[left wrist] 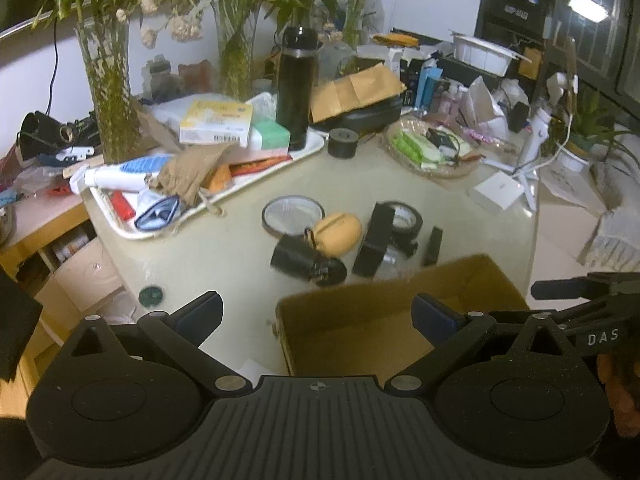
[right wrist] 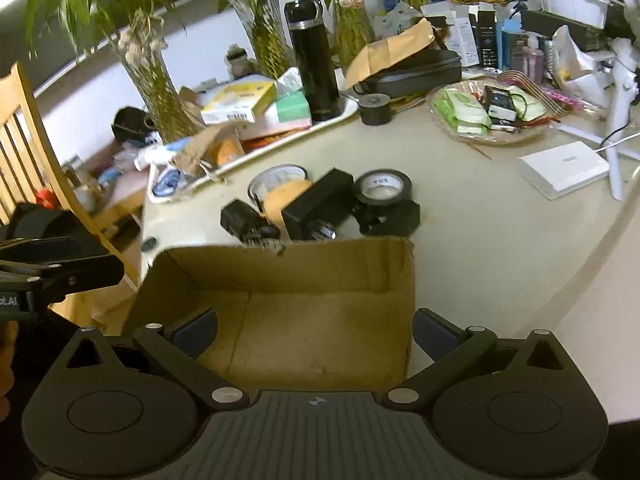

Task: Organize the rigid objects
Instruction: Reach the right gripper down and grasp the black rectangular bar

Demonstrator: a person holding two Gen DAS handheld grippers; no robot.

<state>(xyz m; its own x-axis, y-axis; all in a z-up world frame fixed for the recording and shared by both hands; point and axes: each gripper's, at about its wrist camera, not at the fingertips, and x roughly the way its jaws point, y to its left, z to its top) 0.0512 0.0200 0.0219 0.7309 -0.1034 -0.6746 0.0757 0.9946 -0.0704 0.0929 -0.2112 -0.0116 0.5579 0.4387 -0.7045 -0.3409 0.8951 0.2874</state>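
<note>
Both tools are held low over the near end of the pale cream tabletop (left wrist: pixel 224 248), above an open brown cardboard box (right wrist: pixel 280 312) that sits at the near edge with nothing inside it. The left tool (left wrist: pixel 318 314) has its blue-padded fingers (left wrist: pixel 202 312) spread wide with nothing between them; it hangs over the box's left wall. The right tool (right wrist: pixel 316 330) is spread just as wide and holds nothing, centred over the box's bare floor.

Just beyond the box's far wall lies the cluster to be sorted. A black cylindrical case with a clip (left wrist: pixel 306 260) lies on its side, touching a tan oval wooden piece (left wrist: pixel 338 232). Behind those is a round clear lid with a dark rim (left wrist: pixel 293 214). To the right, a black rectangular box (left wrist: pixel 374 240) leans tilted over a clear glass jar (right wrist: pixel 322 232), and beside it is a black roll of tape (right wrist: pixel 383 188) resting on a black block (right wrist: pixel 394 216). A slim black stick (left wrist: pixel 434 246) lies apart at the right of the group.

Farther back, a white tray (left wrist: pixel 312 148) is heaped with cartons, with a tall black flask (left wrist: pixel 296 88) standing upright on it. A short black cylinder (left wrist: pixel 343 143) stands near the tray, and a woven basket of green packets (right wrist: pixel 480 136) sits to the right, with a flat white box (right wrist: pixel 562 168) nearby.
</note>
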